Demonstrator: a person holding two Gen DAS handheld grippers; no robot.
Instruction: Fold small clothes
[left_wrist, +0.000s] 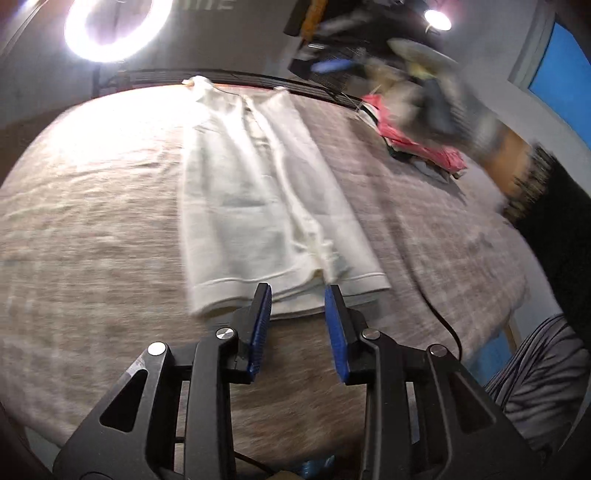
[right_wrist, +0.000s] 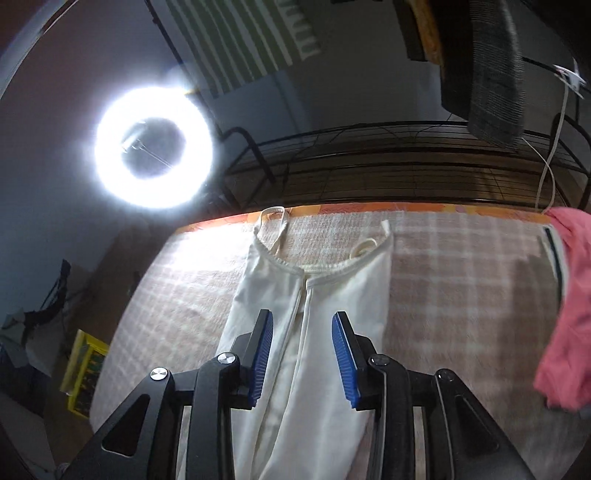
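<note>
A cream-white sleeveless top (left_wrist: 258, 195) lies flat on the checked blanket (left_wrist: 92, 229), both sides folded in toward the middle, straps at the far edge. My left gripper (left_wrist: 297, 290) is open and empty, its blue pads just short of the bottom hem. In the right wrist view the same top (right_wrist: 343, 291) runs away from me, neckline and straps at the far side. My right gripper (right_wrist: 302, 317) is open and empty, hovering over the middle of the top. The right hand and its gripper (left_wrist: 436, 99) appear blurred at the upper right of the left wrist view.
A pink garment (right_wrist: 565, 306) lies on the blanket at the right, also seen in the left wrist view (left_wrist: 417, 140) on a small pile. A ring light (right_wrist: 153, 147) glares at the far left. A black cable (left_wrist: 443, 321) crosses the blanket. A metal rack (right_wrist: 388, 166) stands behind the far edge.
</note>
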